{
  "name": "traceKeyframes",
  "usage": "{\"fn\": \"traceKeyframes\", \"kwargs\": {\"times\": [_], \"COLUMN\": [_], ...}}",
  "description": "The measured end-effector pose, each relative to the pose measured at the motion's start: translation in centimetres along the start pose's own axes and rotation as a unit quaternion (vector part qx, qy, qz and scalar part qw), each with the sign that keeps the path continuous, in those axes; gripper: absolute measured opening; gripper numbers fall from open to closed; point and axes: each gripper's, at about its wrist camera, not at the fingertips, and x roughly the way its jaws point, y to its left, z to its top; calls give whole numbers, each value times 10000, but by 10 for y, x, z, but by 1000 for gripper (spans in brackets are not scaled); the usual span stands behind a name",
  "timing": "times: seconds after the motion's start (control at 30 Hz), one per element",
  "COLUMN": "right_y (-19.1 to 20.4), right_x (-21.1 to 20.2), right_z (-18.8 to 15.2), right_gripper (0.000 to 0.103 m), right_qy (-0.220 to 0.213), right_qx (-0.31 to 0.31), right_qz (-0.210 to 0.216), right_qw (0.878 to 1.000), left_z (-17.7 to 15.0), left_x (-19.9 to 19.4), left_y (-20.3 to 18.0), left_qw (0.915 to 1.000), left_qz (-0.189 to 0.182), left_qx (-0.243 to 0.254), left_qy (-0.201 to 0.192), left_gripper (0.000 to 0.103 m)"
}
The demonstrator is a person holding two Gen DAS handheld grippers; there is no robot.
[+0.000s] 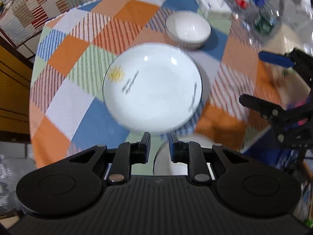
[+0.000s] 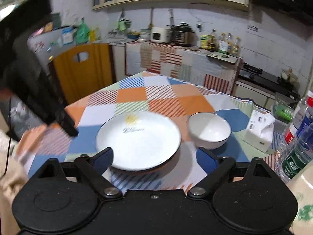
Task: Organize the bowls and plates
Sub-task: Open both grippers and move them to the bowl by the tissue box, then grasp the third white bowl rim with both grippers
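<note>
We are holding the left gripper (image 1: 160, 137) nearly pinched, empty, above the plate (image 1: 152, 88), right gripper (image 2: 154, 156) gaping beside it, bowl (image 1: 188, 29) sitting just beyond.

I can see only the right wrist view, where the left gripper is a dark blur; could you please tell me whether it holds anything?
Observer: No. The left gripper has its jaws a narrow gap apart with nothing between them, just short of the plate's near rim.
Operator: Thank you. Is there any crockery besides the plate and the bowl?
Observer: Yes. A white dish lies below the left gripper, nearer than the plate. The gripper hides most of it, so I cannot tell whether it is a plate or a bowl.
</note>
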Motion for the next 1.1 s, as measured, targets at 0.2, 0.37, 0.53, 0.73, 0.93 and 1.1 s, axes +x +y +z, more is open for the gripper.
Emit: {"fn": "traceKeyframes", "kwargs": {"times": [0.2,0.37,0.53,0.73,0.93,1.1], "right_y": [-49,-85,-118,-134,-148,-151], "right_x": [39,81,124,165,189,192], "right_z": [16,19,14,9,3,-2], "right_gripper": [77,67,57,55,45,29], "right_qy": [124,231,451,688,895,838], "right_qx": [937,1716,2395,2638,2964,3143], "right_qz": [-188,-503,-700,-1025,-1274,-1233], "right_qw": [9953,9836,9673,9566,9423,9375], "left_z": [39,71,104,136,149,151], "left_x": [25,49,80,120,147,152], "left_y": [14,22,31,36,21,13], "left_qw": [9985,9948,9875,9818,9840,9835], "left_qz": [-132,-253,-718,-824,-625,-580], "left_qx": [-273,-494,-708,-1105,-1111,-1131], "left_qy": [-464,-857,-1208,-1308,-1247,-1291], "left_gripper": [20,20,25,25,26,28]}}
